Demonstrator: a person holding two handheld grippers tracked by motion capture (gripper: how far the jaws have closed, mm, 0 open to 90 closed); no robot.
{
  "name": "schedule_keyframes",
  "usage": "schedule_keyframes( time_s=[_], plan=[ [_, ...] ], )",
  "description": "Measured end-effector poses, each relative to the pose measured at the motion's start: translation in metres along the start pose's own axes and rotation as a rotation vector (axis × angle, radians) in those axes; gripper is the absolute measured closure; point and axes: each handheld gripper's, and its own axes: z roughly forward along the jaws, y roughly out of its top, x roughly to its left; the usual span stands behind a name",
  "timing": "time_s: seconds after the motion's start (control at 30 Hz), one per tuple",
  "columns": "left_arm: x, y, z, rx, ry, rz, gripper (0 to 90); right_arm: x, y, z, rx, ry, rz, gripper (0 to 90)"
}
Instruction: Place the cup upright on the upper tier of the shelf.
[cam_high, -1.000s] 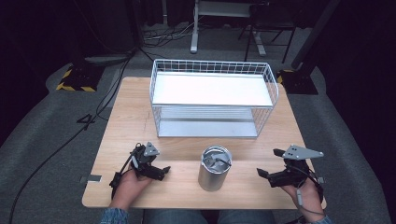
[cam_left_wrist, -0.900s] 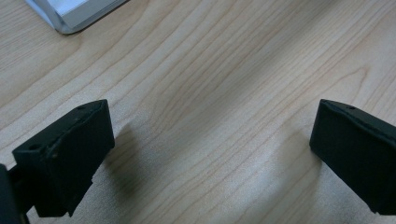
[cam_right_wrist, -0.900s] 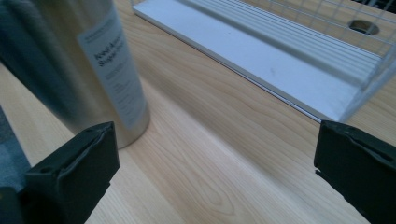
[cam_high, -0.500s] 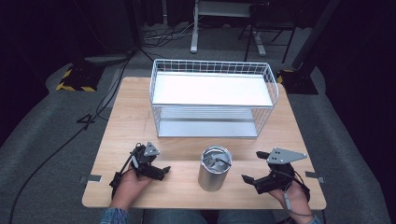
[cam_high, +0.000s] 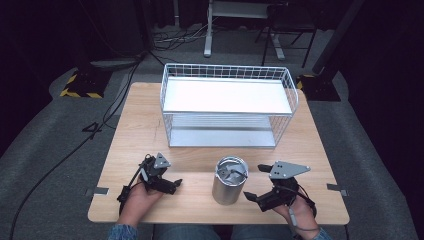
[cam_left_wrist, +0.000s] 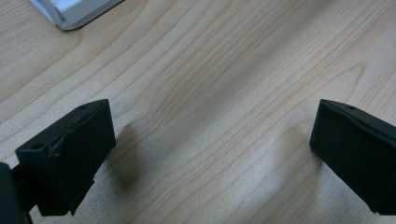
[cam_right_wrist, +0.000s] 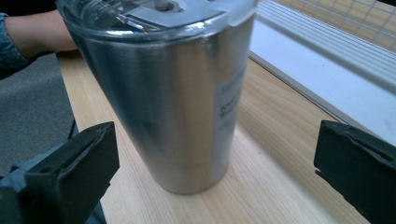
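Tumbler (cam_high: 229, 181) stands between both tools, before the wire rack (cam_high: 227, 106).

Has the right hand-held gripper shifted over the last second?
Yes. In the high view the right hand-held gripper has moved left along the table's near edge toward the steel tumbler, jaws open and apart from it. The tumbler stayed put.

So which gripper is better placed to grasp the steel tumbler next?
The right gripper. It is open beside the steel tumbler, which stands between its fingers in the right gripper view. The left gripper is open over bare table, farther away.
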Motion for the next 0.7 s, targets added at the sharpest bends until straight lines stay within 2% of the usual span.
schedule_keyframes(
  time_s=[0.13,0.4,0.7],
  plan=[
    [0.001,0.001,0.000,0.004,-0.005,0.004,0.4,0.004,0.001,0.010,-0.003,0.015,-0.005,0.3],
    [0.001,0.001,0.001,0.003,-0.005,0.003,0.3,0.013,0.002,0.031,-0.003,0.024,-0.048,0.2],
    [0.001,0.001,0.001,0.003,-0.005,0.003,0.4,0.014,-0.001,0.047,-0.017,0.038,-0.050,0.1]
  ],
)
